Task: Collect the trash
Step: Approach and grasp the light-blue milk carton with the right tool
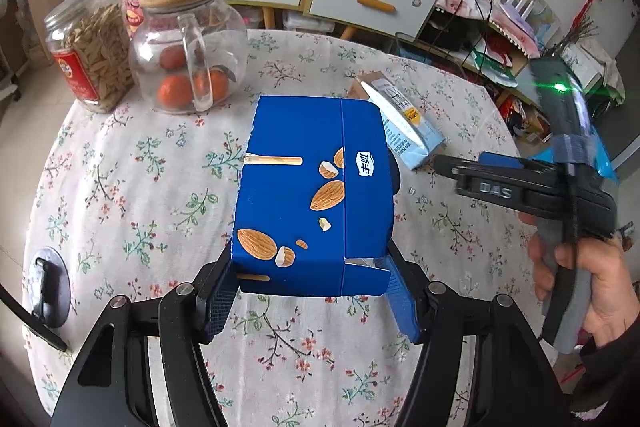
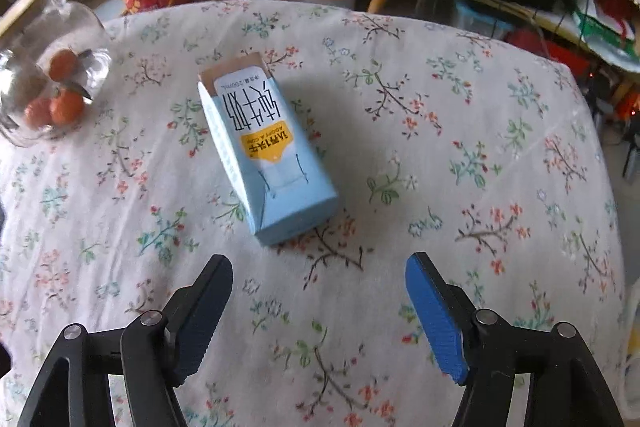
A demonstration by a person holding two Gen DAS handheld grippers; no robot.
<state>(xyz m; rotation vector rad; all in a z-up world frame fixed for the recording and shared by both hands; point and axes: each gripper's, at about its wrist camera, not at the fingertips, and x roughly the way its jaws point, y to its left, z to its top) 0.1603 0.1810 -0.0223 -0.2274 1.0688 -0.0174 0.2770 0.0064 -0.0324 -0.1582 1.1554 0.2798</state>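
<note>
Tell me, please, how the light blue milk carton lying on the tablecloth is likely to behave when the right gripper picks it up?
The milk carton lies flat on its side, so it should not roll. Its top looks opened, so it is probably empty and light. Thin card may dent under a hard squeeze. The open right gripper looks wide enough to span it.

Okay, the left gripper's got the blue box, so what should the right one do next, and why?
Probably ease the right gripper forward and down so its jaws straddle the light blue milk carton. The jaws stand open with nothing between them, and the carton lies flat on the floral tablecloth just ahead. The left gripper already grips the blue almond box.
</note>
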